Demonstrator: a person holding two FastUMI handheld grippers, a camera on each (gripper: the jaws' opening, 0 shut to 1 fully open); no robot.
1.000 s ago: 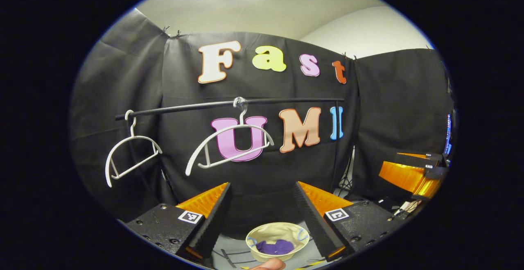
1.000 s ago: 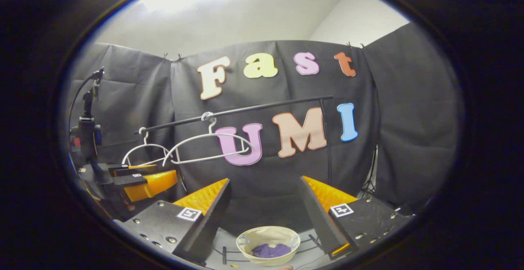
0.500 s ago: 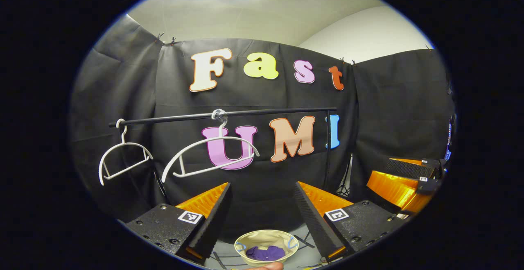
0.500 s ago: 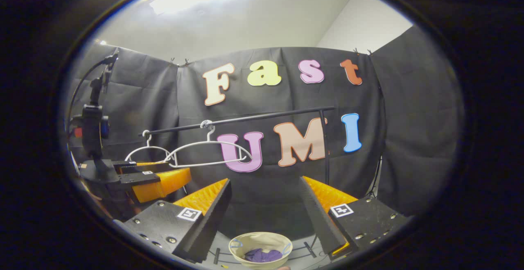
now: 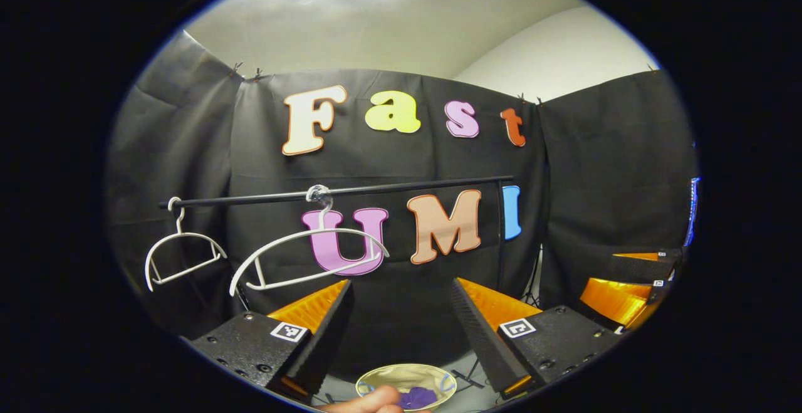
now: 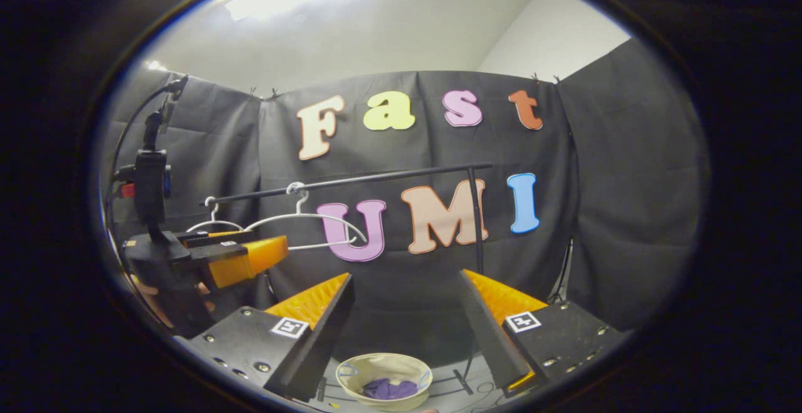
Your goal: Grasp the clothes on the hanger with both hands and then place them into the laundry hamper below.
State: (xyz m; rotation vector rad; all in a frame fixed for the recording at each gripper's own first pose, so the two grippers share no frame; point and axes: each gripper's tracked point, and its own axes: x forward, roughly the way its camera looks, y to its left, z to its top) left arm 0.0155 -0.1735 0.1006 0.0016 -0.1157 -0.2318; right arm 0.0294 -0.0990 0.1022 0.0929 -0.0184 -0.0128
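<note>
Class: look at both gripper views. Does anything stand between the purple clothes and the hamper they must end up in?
Nothing visible does. The purple clothes already lie inside the hamper on the floor. Both hangers on the rail are bare, and both grippers are open and hold nothing.

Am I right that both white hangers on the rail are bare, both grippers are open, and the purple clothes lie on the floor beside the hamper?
Not quite. The purple clothes lie inside the laundry hamper, as the right gripper view shows. The rest holds: both white hangers hang bare on the rail, and the left gripper and right gripper are open.
</note>
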